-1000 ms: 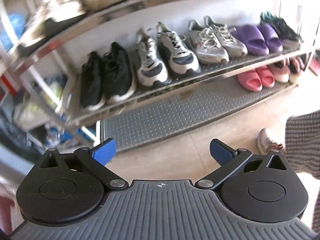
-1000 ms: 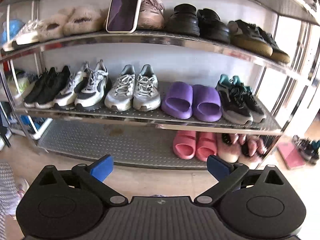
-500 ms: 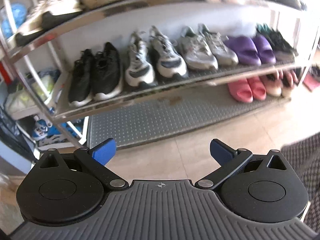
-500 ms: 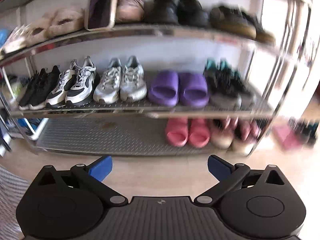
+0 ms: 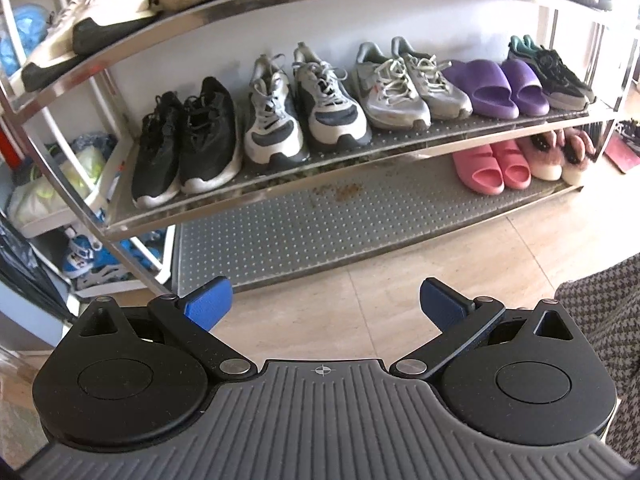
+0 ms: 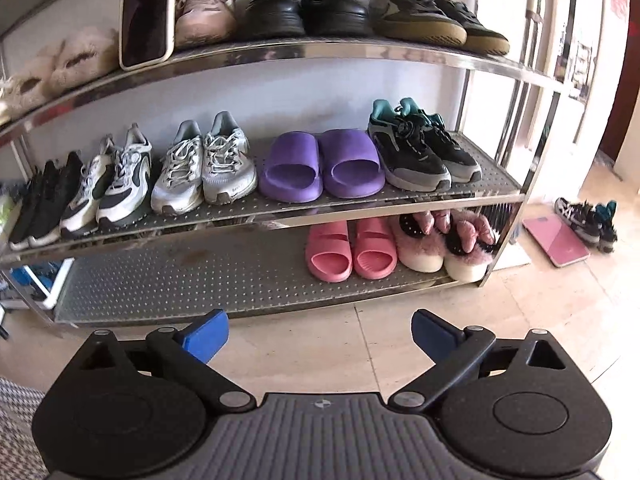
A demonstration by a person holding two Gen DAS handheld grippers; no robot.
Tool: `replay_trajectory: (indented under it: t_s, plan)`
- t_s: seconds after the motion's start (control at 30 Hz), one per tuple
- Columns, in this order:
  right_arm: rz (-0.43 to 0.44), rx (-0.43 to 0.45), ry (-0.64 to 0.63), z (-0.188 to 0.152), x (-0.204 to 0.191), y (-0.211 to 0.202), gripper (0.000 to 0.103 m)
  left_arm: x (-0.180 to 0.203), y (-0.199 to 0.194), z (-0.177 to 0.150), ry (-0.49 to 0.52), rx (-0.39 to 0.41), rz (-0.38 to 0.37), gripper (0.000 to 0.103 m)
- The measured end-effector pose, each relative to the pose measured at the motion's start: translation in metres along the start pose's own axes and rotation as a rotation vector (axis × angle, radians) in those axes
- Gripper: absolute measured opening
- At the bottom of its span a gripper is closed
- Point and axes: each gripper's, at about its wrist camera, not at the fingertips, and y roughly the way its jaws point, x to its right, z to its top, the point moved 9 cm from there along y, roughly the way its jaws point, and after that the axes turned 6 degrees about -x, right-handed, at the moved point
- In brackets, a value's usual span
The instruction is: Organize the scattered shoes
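the shoes sat paired on a steel shoe rack [image 6: 360, 54]: black sneakers [image 5: 188, 140], grey laced trainers [image 5: 304, 108], glossy purple foam slides [image 6: 320, 166] and teal-trimmed sneakers [image 6: 420, 148] on the perforated middle shelf, pink slides [image 6: 348, 250] and fluffy pink slippers [image 6: 440, 244] on the bottom shelf. a loose pair [image 6: 588, 220] lay on the tile floor right of the rack, beside a pink scale [image 6: 556, 240]. compared with a second earlier, both views had steadied and the left one had levelled. the left hand-held gripper [image 5: 324, 304] and right hand-held gripper [image 6: 320, 332] hung spread apart, empty, over the floor [image 5: 400, 300].
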Motion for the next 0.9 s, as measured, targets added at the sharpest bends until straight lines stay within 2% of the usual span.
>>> replay_trajectory:
  t_s: [0.37, 0.6, 0.9]
  plan:
    - [-0.05, 0.012, -0.067, 0.002, -0.013, -0.001, 0.101, -0.008, -0.004, -0.005, -0.053, -0.014, 0.0, 0.102]
    - [-0.014, -0.015, -0.064, 0.006, -0.012, 0.001, 0.101, -0.015, -0.009, -0.009, -0.179, -0.008, -0.104, 0.102]
    - [-0.045, 0.006, -0.078, 0.007, -0.011, 0.002, 0.101, -0.007, -0.001, -0.003, -0.149, -0.027, -0.031, 0.102]
